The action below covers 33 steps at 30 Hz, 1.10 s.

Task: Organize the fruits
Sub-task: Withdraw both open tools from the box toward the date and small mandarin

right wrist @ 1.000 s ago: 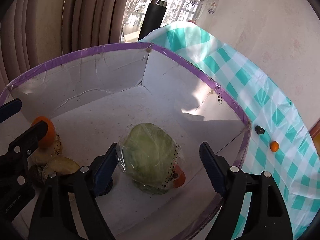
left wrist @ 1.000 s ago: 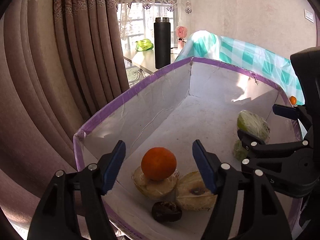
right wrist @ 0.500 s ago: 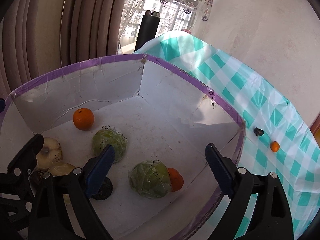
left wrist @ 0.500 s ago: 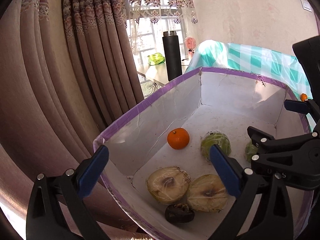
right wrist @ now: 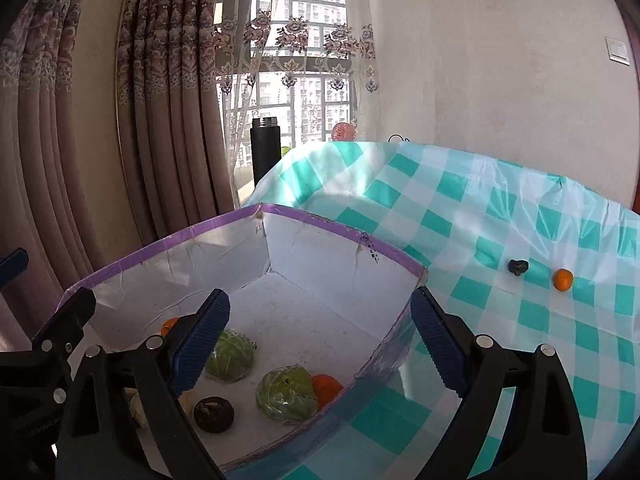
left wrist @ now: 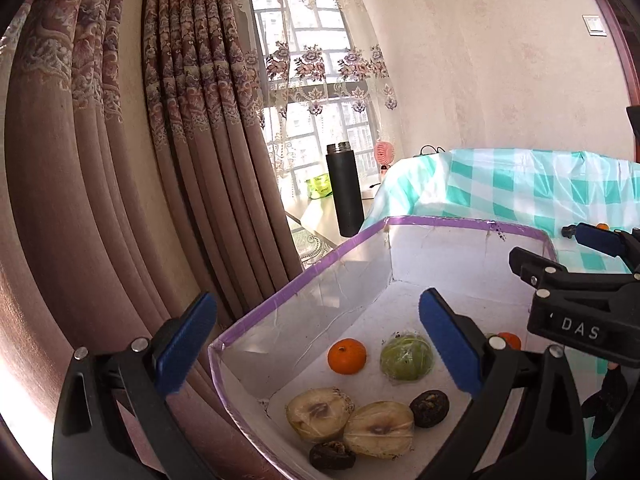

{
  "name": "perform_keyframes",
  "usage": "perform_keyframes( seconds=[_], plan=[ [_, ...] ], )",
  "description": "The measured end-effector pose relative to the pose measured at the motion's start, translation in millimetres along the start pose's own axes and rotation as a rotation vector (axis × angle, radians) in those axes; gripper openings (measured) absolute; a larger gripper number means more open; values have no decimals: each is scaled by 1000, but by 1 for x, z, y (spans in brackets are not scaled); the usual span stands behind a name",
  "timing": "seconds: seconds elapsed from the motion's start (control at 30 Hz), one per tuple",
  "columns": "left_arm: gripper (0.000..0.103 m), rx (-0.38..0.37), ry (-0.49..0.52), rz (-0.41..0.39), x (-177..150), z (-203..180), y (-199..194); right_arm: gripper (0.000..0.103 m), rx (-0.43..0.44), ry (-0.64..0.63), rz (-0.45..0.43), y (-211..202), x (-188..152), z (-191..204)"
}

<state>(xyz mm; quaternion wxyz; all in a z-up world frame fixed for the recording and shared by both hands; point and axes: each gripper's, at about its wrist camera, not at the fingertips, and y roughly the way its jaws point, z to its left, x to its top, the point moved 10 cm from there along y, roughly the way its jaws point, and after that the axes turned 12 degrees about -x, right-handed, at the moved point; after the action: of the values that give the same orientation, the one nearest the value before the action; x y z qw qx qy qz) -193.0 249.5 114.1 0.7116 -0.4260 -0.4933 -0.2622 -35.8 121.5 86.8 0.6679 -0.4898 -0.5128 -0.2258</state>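
The left gripper (left wrist: 320, 340) is held above the near left corner of the box (left wrist: 304, 280), jaws wide apart and holding nothing. The right gripper (right wrist: 320, 340) is held above the near right part of the box, jaws likewise wide apart and holding nothing.

Left wrist view only: two cut fruit halves (left wrist: 320, 414) lie touching each other near the front wall, with one dark round fruit (left wrist: 332, 456) in front of them and a second dark fruit (left wrist: 430, 408) just to their right. Farther in, an orange (left wrist: 347, 356) lies beside a wrapped green fruit (left wrist: 406, 358).

Right wrist view only: a second wrapped green fruit (right wrist: 286, 398) lies against the right wall, touching a second orange (right wrist: 326, 388). Outside the box, on the checked tablecloth (right wrist: 480, 220), a small dark fruit (right wrist: 518, 267) and a small orange fruit (right wrist: 563, 279) lie near each other, well apart from the box.

The box walls carry a purple rim. The far half of the box floor is bare. The tablecloth to the right of the box is open apart from the two small fruits. A black flask (left wrist: 346, 190) stands beyond the far corner, near the curtain (left wrist: 180, 160).
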Motion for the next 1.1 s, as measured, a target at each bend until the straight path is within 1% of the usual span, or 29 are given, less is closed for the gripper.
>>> perform_keyframes(
  seconds=[0.07,0.17,0.27,0.37,0.43,0.53,0.57,0.63,0.67,0.73,0.8,0.83,0.9,1.03,1.1],
  plan=[
    [101,-32,35,-42,11,-24,-9,88,-27,59,10,2,0,-30],
    [101,-107,120,-92,24,-73,-19,88,-98,140,40,11,-9,-81],
    [101,-223,213,-114,28,-130,-25,88,-172,239,84,22,-25,-137],
    [101,-351,277,-116,21,-186,-28,88,-261,335,152,33,-50,-191],
    [101,-435,300,-101,14,-222,-28,89,-323,386,190,38,-65,-225],
    [101,-552,311,-63,6,-268,-18,89,-399,424,213,41,-79,-265],
    [101,-573,310,-36,2,-282,-10,89,-422,430,219,42,-84,-277],
    [101,-616,273,50,-4,-305,16,89,-465,437,227,43,-91,-297],
    [101,-625,243,95,-7,-313,31,89,-488,447,238,44,-96,-308],
    [101,-614,181,180,-13,-327,64,89,-507,500,255,47,-103,-326],
    [101,-600,117,245,-19,-335,95,89,-526,544,257,48,-104,-340],
    [101,-595,93,269,-21,-339,110,89,-535,540,258,52,-102,-344],
    [101,-573,65,295,-23,-345,137,89,-546,514,269,61,-100,-350],
    [101,-554,26,352,-28,-354,180,89,-570,475,288,85,-94,-359],
    [101,-546,-2,382,-32,-356,196,89,-557,469,299,100,-90,-360]
  ],
)
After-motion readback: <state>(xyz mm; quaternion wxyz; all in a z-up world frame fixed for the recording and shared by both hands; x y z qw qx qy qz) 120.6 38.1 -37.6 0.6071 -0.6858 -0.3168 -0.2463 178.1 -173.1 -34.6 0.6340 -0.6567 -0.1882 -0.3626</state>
